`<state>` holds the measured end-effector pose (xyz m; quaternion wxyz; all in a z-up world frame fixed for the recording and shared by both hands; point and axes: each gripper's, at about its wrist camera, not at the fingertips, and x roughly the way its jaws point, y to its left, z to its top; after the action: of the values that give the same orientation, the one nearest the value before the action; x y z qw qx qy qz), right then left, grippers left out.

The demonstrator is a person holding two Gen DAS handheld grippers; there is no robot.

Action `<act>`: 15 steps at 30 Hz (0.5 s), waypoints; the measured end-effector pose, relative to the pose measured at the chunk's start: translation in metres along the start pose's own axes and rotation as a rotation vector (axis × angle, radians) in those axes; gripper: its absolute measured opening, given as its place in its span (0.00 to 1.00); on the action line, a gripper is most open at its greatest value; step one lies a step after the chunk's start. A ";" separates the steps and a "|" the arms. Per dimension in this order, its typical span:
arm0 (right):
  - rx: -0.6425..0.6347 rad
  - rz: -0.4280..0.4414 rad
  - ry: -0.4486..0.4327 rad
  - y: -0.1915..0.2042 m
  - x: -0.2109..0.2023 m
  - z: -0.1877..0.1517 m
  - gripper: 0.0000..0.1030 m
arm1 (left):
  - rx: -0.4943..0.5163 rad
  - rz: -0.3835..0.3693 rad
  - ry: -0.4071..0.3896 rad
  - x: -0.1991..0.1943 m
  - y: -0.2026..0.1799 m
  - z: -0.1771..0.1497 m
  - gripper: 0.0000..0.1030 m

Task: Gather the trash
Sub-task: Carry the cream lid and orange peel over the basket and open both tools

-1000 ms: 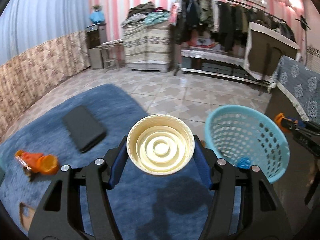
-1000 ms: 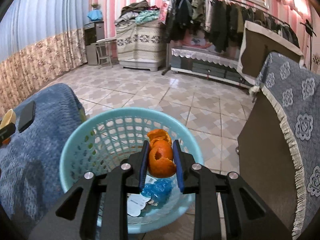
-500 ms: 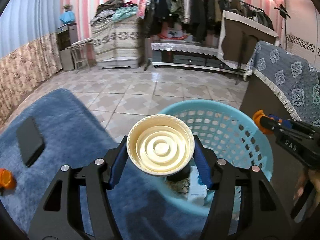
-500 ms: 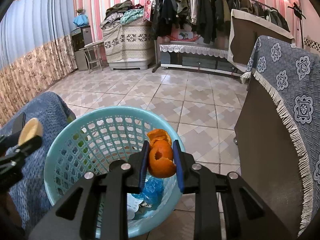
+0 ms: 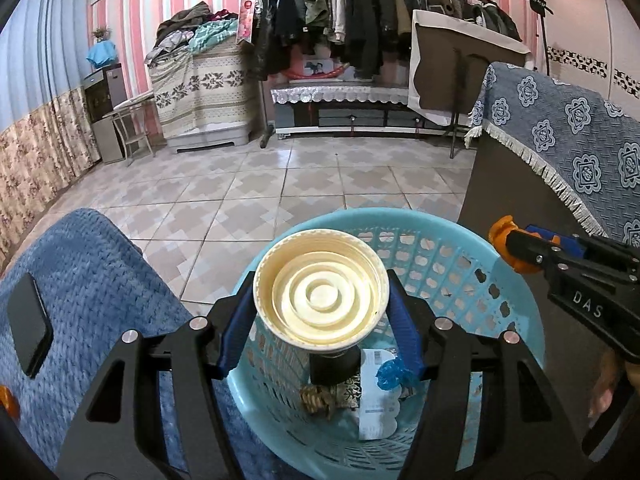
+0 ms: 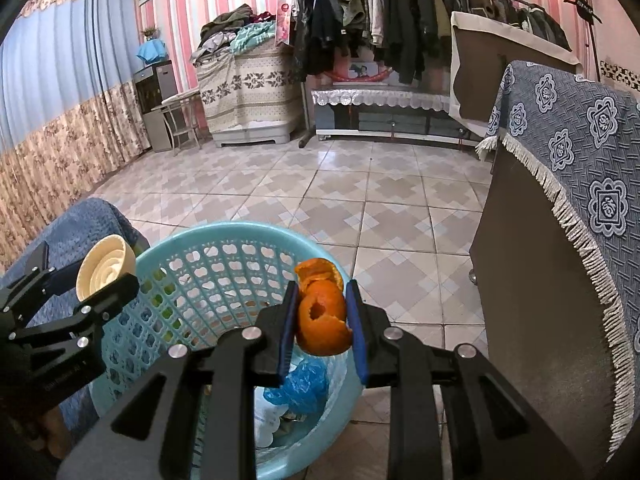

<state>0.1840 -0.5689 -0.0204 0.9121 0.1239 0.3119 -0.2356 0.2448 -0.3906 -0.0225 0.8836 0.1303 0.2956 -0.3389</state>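
Observation:
My left gripper point(image 5: 322, 310) is shut on a cream plastic cup point(image 5: 321, 289), bottom towards the camera, held over the light blue basket point(image 5: 516, 300). It also shows in the right wrist view point(image 6: 106, 276) with the cup point(image 6: 105, 266). My right gripper point(image 6: 322, 318) is shut on an orange peel point(image 6: 322, 316) above the basket's point(image 6: 200, 264) right rim. The peel point(image 5: 505, 240) shows at the right in the left wrist view. The basket holds a blue bag point(image 6: 302, 384), paper point(image 5: 374, 392) and other scraps.
A blue rug-covered surface point(image 5: 88, 280) lies left with a black phone point(image 5: 28, 330) and an orange item point(image 5: 6, 400) at its edge. A cabinet with a blue patterned cloth point(image 6: 580, 184) stands right. Tiled floor point(image 5: 304, 184) stretches to a clothes rack.
My left gripper has carried the cup rightwards from over the rug to above the basket. My right gripper has kept the peel over the basket, shifting slightly towards its right rim.

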 end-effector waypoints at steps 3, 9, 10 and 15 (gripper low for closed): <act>-0.001 0.005 -0.001 0.004 0.001 0.001 0.24 | -0.011 0.033 -0.023 -0.005 0.009 0.001 0.80; -0.015 0.019 0.001 0.019 0.004 0.005 0.24 | -0.037 0.104 -0.047 -0.019 0.037 0.006 0.89; -0.017 0.025 0.002 0.023 0.005 0.005 0.24 | -0.043 0.119 -0.053 -0.023 0.042 0.006 0.92; -0.022 0.034 0.013 0.036 0.010 0.005 0.24 | -0.085 0.160 -0.065 -0.039 0.065 0.003 0.95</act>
<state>0.2113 -0.5435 -0.0202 0.9152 0.1205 0.3182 -0.2158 0.2670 -0.3231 0.0053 0.9218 0.1046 0.2694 -0.2586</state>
